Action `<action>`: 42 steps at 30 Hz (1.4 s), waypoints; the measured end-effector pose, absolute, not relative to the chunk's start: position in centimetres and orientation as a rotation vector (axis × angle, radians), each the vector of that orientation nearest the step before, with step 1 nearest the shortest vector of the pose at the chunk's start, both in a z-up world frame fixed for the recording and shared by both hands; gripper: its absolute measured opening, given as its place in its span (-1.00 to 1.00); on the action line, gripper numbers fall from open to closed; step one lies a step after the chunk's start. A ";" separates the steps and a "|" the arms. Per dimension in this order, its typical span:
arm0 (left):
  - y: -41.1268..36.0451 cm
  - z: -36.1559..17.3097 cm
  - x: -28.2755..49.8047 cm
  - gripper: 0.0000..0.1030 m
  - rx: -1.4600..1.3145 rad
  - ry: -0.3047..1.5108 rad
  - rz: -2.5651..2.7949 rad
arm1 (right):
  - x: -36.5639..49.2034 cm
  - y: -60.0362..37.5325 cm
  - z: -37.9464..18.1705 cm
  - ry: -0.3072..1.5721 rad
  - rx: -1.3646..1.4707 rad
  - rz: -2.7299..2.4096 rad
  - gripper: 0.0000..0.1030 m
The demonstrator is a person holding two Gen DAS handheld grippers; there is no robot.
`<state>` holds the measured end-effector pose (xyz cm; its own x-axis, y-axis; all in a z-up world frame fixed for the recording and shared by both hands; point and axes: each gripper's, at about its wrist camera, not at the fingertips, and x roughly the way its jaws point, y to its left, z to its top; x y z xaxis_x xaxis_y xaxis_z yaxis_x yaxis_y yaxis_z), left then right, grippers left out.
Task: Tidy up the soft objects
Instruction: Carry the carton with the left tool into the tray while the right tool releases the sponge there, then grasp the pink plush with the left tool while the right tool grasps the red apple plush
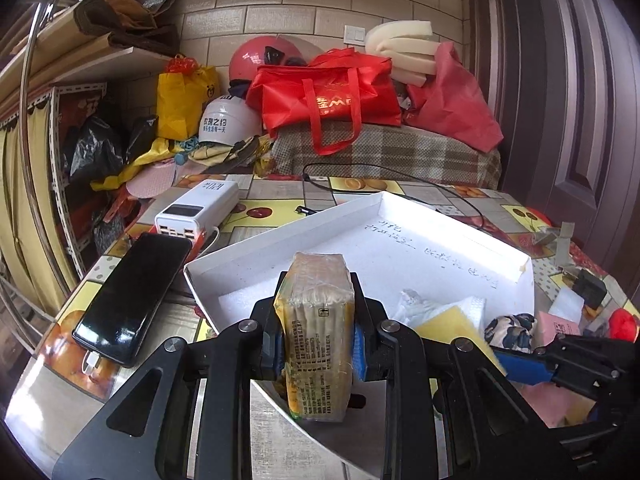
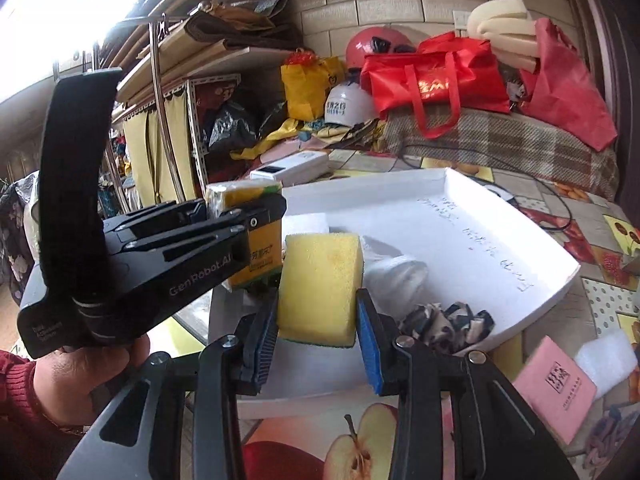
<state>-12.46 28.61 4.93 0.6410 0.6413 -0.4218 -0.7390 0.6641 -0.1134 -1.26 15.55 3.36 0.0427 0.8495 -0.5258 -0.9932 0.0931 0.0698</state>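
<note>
Closest to us, our left tool [image 1: 318,338] is clamped on a yellow pack of tissues [image 1: 316,332], its blue pads [image 1: 357,354] pressing both sides, and the pack hangs over the near edge of a white tray [image 1: 400,236]. Our right tool [image 2: 318,338] is closed on a yellow sponge [image 2: 320,288], also above the tray's near edge; from that side we see the left tool [image 2: 244,236] just beside the sponge, held by a hand [image 2: 80,376] in a red sleeve.

Inside the tray lie a crumpled white bag [image 2: 394,276] and a patterned cloth [image 2: 444,326] near its right rim. On the surface [image 2: 600,292], right of the tray, rest a pink booklet [image 2: 554,388] and a white foam piece [image 2: 606,360]; left of it, a black phone [image 1: 134,300] and a white power bank [image 1: 198,208].

Farther back, red bags [image 1: 332,96] and helmets [image 1: 228,120] are piled on a checked bed [image 1: 384,152].
</note>
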 end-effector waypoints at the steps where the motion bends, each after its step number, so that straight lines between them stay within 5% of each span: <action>1: 29.0 4.9 -12.7 -0.53 -0.312 0.359 0.799 | -0.9 16.3 3.1 0.533 -0.365 1.453 -0.29; 18: 28.0 4.9 -9.8 -0.51 -0.212 0.444 0.700 | 3.6 17.4 3.5 0.570 -0.227 1.193 -0.24; 19: 28.0 4.9 -9.8 -0.36 -0.210 0.444 0.700 | 3.6 17.3 3.6 0.561 -0.226 1.182 -0.22; 21: 28.1 5.0 -10.2 -0.06 -0.217 0.432 0.738 | 3.7 17.3 3.7 0.555 -0.221 1.175 0.26; 22: 28.4 5.0 -10.7 0.25 -0.237 0.417 0.755 | 3.7 17.3 3.7 0.552 -0.219 1.169 0.71; 23: 28.8 5.0 -11.2 0.59 -0.266 0.403 0.773 | 4.0 17.1 3.8 0.548 -0.207 1.141 0.83; 25: 29.8 4.9 -12.2 0.95 -0.329 0.378 0.795 | 4.2 16.7 3.9 0.546 -0.182 1.147 0.91; 42: 27.5 5.5 -14.3 1.00 -0.300 0.272 0.863 | 1.2 14.0 5.2 0.341 -0.175 1.159 1.00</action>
<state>-14.25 27.49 5.49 0.6208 0.7002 -0.3526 -0.7759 0.6132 -0.1482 1.16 13.96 5.20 0.3568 0.8652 -0.3524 -0.9180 0.3946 0.0394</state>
